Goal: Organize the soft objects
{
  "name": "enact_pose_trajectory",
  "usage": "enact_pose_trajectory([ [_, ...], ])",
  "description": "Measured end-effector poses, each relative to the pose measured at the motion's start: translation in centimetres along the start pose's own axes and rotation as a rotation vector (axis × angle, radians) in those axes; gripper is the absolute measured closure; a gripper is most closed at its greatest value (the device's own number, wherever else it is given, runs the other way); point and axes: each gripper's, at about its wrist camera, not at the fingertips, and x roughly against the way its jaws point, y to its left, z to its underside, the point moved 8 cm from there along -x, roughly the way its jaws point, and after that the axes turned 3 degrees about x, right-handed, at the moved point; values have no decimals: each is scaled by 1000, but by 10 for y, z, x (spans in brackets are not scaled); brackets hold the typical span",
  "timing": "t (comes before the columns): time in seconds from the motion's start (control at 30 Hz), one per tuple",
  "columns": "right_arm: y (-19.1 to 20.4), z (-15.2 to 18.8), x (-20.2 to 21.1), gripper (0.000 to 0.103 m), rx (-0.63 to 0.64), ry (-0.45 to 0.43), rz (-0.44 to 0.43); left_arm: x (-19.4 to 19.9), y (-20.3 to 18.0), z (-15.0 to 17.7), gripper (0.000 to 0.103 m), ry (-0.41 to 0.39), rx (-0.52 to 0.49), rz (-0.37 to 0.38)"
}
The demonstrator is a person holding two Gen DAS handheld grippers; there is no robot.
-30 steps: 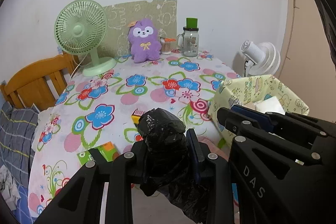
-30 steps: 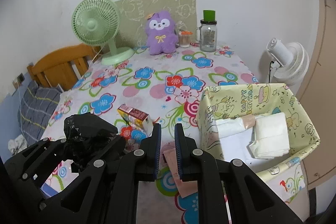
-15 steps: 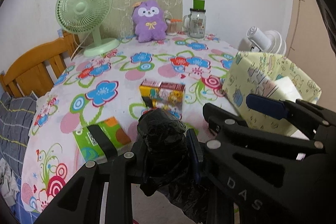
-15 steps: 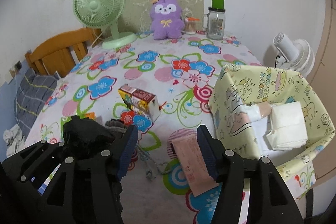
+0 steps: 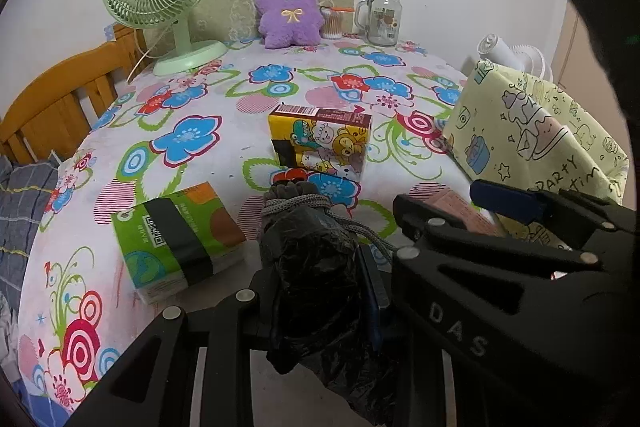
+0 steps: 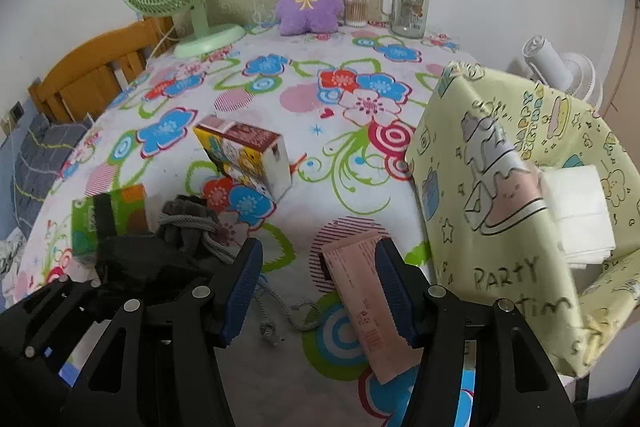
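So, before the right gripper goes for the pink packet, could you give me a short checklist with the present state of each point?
1. Right gripper open: ok, jaws stand apart with nothing gripped.
2. Pink packet in line with the jaws: not ok, it lies under the right-hand finger.
3. Left gripper holds the black bag: ok.
4. Grey cord clear of the packet: ok, apart.
5. Yellow box has room: cannot tell, white tissue pack inside.
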Motion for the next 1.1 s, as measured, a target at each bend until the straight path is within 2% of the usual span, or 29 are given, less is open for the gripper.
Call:
enact_pose_trajectory([
  [0.17,-3,2,-11,40,-13,22,13,-6,2,0,72,6,-6,-4],
  [0.27,-9,4,-18,36,-45,45,19,-9,1,-1,72,7,-13,-6],
  [0.53,-18,4,-18,33,-37,48,43,-9,-6,0,72,5,-35,-24],
  [0.6,-21,5,-17,29,-35,46,54,-9,-8,2,72,5,-43,-34],
  [0.83,-31,17,-20,28,-123,65,40,-10,-10,4,72,9,-57,-59],
  [0.87,-32,18,-20,29,-128,63,48,-10,-10,3,72,7,-60,-62],
  [0.93,-32,18,-19,46,-111,59,95,-11,-10,3,72,7,-60,-61],
  [0.97,-31,18,-18,57,-92,49,105,-11,-10,3,72,7,-61,-60],
  [1.1,-31,17,-18,60,-98,54,72,-9,-12,2,73,4,-56,-48],
])
